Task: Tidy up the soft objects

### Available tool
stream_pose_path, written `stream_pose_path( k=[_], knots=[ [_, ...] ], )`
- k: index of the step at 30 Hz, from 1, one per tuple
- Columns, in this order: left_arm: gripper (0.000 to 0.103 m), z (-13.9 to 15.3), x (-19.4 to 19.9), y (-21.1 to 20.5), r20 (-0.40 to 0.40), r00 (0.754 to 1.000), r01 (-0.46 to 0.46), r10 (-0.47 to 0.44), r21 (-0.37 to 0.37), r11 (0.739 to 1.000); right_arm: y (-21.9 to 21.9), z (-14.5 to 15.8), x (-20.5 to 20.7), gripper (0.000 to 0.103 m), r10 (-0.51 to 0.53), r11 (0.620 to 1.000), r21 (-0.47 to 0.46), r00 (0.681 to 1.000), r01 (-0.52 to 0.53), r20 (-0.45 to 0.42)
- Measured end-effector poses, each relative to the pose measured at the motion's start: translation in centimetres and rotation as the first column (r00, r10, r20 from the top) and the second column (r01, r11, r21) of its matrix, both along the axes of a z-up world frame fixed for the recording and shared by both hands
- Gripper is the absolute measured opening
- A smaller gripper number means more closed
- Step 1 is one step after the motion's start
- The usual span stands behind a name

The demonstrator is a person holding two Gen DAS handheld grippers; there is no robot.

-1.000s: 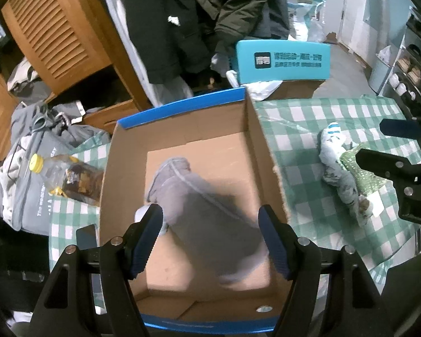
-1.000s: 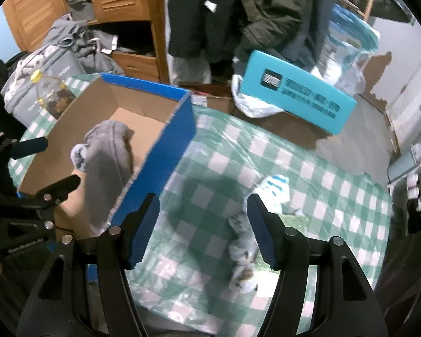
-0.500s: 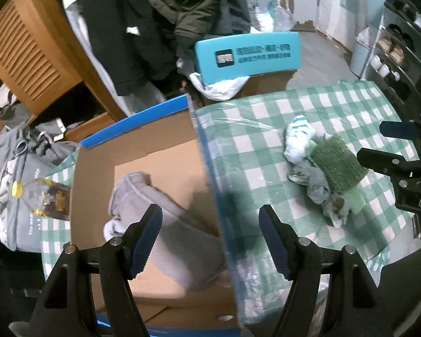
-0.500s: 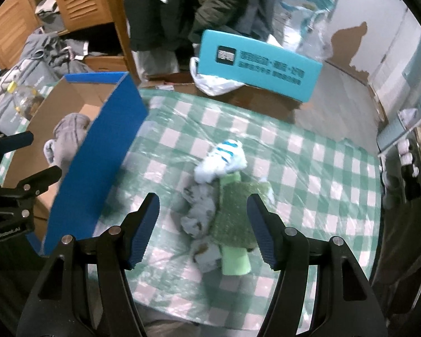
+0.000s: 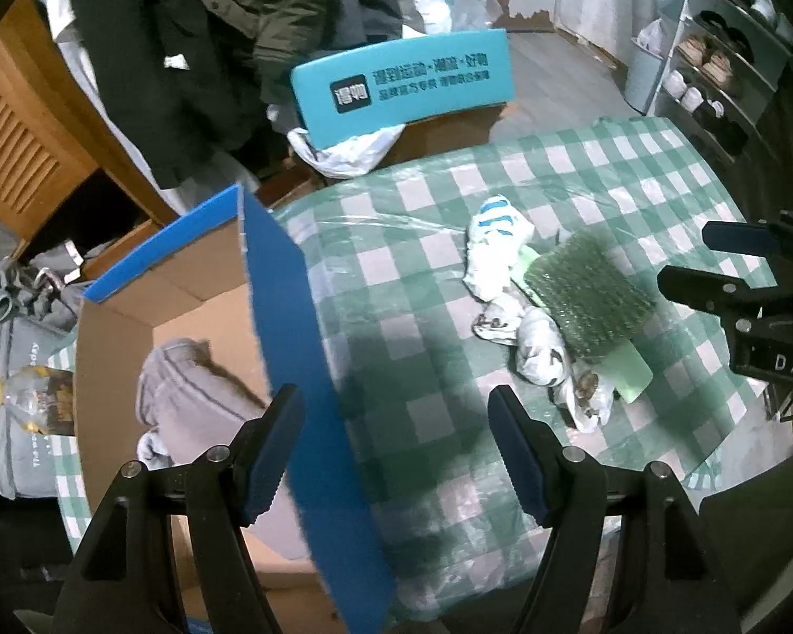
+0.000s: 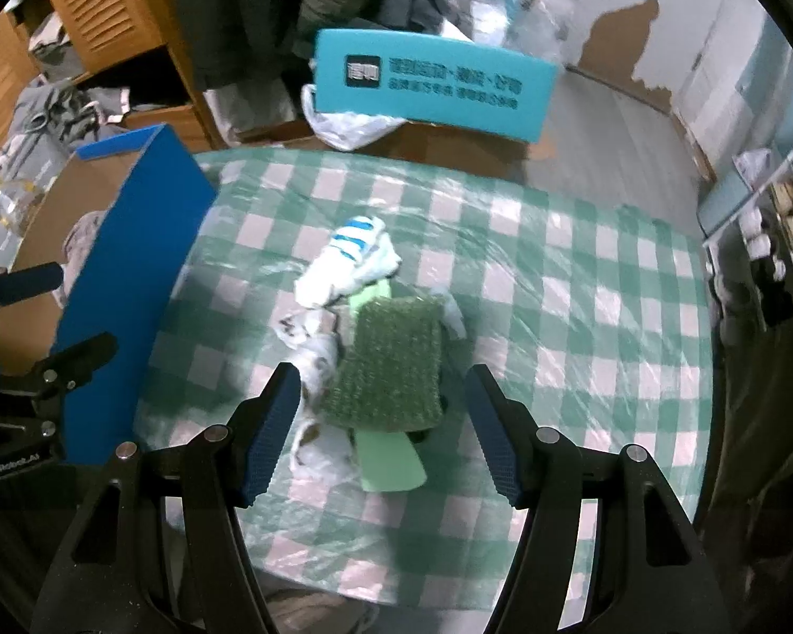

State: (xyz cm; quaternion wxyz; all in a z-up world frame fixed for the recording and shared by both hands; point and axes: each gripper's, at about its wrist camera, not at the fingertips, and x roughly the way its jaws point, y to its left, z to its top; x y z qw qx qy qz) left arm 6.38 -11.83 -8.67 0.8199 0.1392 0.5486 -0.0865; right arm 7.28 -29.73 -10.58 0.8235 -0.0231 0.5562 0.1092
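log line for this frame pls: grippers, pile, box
left gripper: open, empty, over box wall | right gripper: open, empty, above green sponge | socks: on tablecloth | cardboard box: holds grey cloth

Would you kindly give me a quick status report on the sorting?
Left gripper and right gripper open, empty. Grey garment in cardboard box; green scrub pad and socks on the checked tablecloth. Nothing blocking.

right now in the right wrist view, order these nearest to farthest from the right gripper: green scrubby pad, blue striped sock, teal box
1. Green scrubby pad, just ahead of the open right gripper, on the checked cloth.
2. Blue striped sock, farther along the cloth, slightly left.
3. Teal box, beyond the table's far edge.
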Motion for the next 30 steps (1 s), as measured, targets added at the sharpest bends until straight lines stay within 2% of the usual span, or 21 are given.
stream_pose_path(
  k=[15,18,30],
  knots=[
    [0.074,-4.2,1.8,-3.1,-0.102,0.994,0.032,-0.032,-0.005,0.999,-3.0,-4.1,0.5,0.065,-0.065,0.998,0.012,0.994,0.067,-0.092],
    [0.079,-5.1,2.2,-3.5,-0.126,0.991,0.037,-0.038,-0.010,0.999,-2.7,-4.9,0.6,0.065,-0.058,0.998,0.012,0.993,0.060,-0.107],
    [0.079,-7.5,3.0,-4.8,-0.186,0.982,0.040,-0.043,-0.017,0.999,-1.5,-6.8,1.0,0.065,-0.011,1.000,-0.006,0.990,0.010,-0.141]
  ],
)
